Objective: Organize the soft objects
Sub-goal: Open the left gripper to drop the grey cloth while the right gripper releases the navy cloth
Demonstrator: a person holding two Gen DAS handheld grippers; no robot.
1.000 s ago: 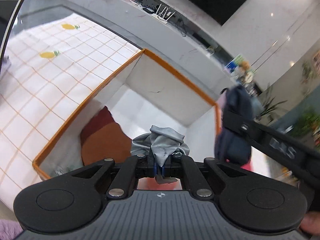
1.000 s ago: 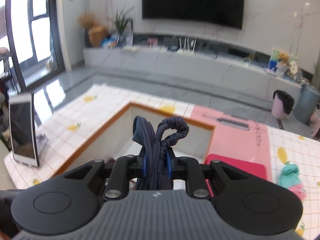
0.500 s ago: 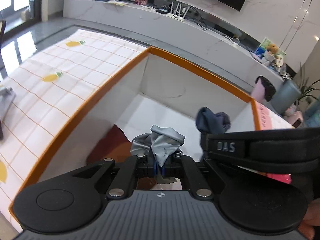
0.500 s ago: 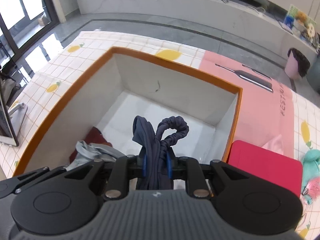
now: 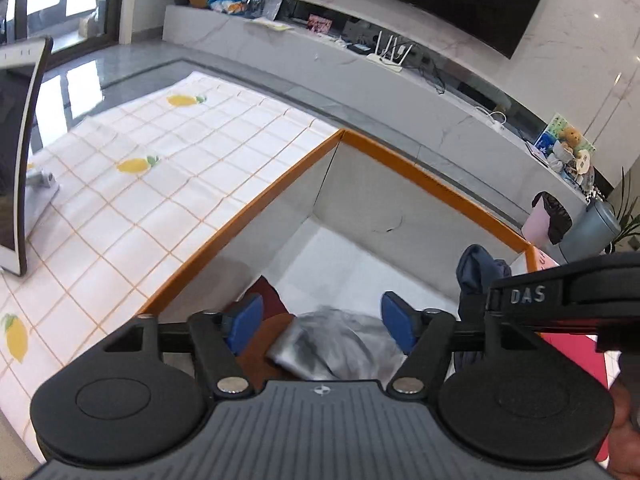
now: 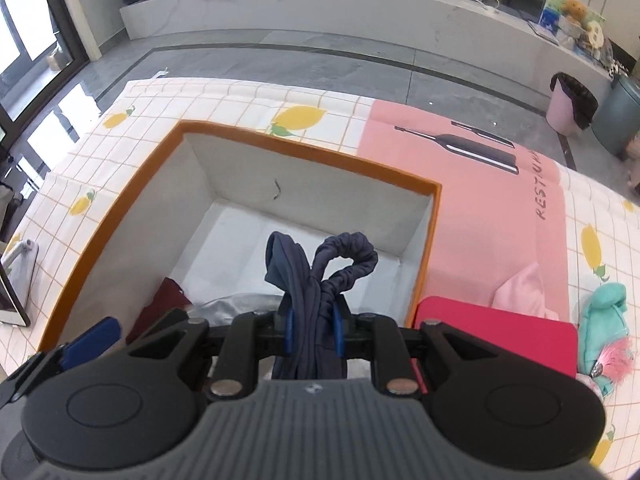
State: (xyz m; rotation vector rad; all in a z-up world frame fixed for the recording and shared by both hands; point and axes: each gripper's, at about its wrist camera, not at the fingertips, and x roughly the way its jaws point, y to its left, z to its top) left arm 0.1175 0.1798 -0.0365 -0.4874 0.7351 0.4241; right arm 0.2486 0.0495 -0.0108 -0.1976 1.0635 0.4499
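An orange-rimmed box (image 5: 432, 178) with white walls stands on the table; it also shows in the right wrist view (image 6: 304, 148). My left gripper (image 5: 322, 322) is open over the box. A grey cloth (image 5: 332, 344) lies loose below it inside the box, on a brown and maroon cloth (image 5: 264, 302). My right gripper (image 6: 312, 330) is shut on a dark navy garment (image 6: 316, 264) and holds it above the box; the garment also shows in the left wrist view (image 5: 478, 276).
A red flat item (image 6: 500, 340), a pink cloth (image 6: 524, 286) and a teal plush (image 6: 604, 312) lie right of the box. A pink mat (image 6: 480, 184) covers the far right table. A phone on a stand (image 5: 16, 152) is at the left.
My left gripper has opened and the grey cloth has dropped into the box. My right gripper still holds the navy garment over the box.
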